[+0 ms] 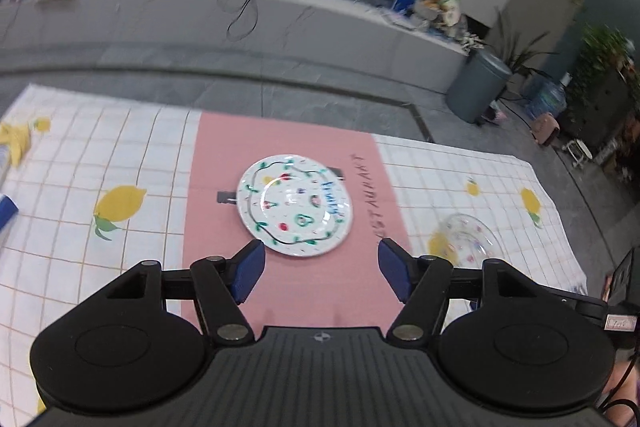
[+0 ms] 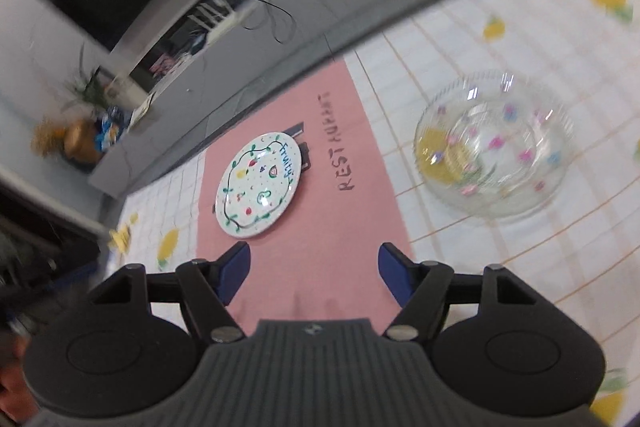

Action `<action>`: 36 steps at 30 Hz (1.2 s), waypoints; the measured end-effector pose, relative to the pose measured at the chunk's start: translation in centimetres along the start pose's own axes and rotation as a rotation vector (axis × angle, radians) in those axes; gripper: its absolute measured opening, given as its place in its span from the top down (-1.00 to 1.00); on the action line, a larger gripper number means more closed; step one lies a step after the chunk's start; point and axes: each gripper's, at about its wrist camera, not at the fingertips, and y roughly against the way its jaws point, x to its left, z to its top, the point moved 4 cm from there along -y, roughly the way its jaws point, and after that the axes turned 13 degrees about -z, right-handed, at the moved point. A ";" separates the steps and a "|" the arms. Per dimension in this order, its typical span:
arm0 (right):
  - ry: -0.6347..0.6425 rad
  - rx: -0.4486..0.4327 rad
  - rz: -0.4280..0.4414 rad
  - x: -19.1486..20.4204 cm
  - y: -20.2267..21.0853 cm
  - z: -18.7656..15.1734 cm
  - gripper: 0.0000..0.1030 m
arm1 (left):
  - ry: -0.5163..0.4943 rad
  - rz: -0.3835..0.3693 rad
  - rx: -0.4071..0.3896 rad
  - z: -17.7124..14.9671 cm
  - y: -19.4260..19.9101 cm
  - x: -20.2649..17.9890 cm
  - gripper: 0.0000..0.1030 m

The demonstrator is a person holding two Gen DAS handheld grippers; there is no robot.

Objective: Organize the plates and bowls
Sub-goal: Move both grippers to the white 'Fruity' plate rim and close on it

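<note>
Both tools, left tool (image 1: 321,269) and right tool (image 2: 314,273), hung wide and empty while the painted plate (image 1: 295,205) sat on the pink mat (image 1: 288,279), glass bowl (image 2: 492,147) well apart, sorting apparently barely begun.

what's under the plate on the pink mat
The plate lies on the pink mat, covering most of a dark printed shape. Only the shape's ends stick out at the plate's sides; what the print shows stays hidden.

The painted plate (image 1: 295,205) looks glossy glazed ceramic; the flowered bowl (image 2: 490,151) is clear, shiny glass. The pink runner (image 2: 320,211) and lemon-print tablecloth (image 1: 100,155) look matt cloth.
</note>
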 end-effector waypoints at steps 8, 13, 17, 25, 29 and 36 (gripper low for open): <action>0.065 0.007 -0.069 2.6 -6.3 3.9 -0.19 | -0.018 0.028 0.103 2.9 -5.2 5.1 -0.42; 0.104 -0.027 -0.058 4.3 -9.0 5.6 -0.06 | 0.011 0.053 0.104 3.4 -8.2 7.6 -0.32; 0.144 -0.034 -0.043 5.6 -11.2 6.1 0.05 | 0.104 0.014 0.072 3.2 -9.7 9.7 -0.20; 0.073 0.054 -0.011 5.5 -15.3 6.4 0.37 | 0.206 -0.019 0.021 2.3 -11.7 12.5 0.13; 0.081 0.050 0.023 5.9 -15.9 6.3 0.55 | 0.238 -0.027 0.001 1.9 -12.1 13.4 0.28; 0.051 0.051 0.051 5.6 -16.2 6.2 0.74 | 0.282 -0.045 -0.032 1.8 -12.5 14.4 0.36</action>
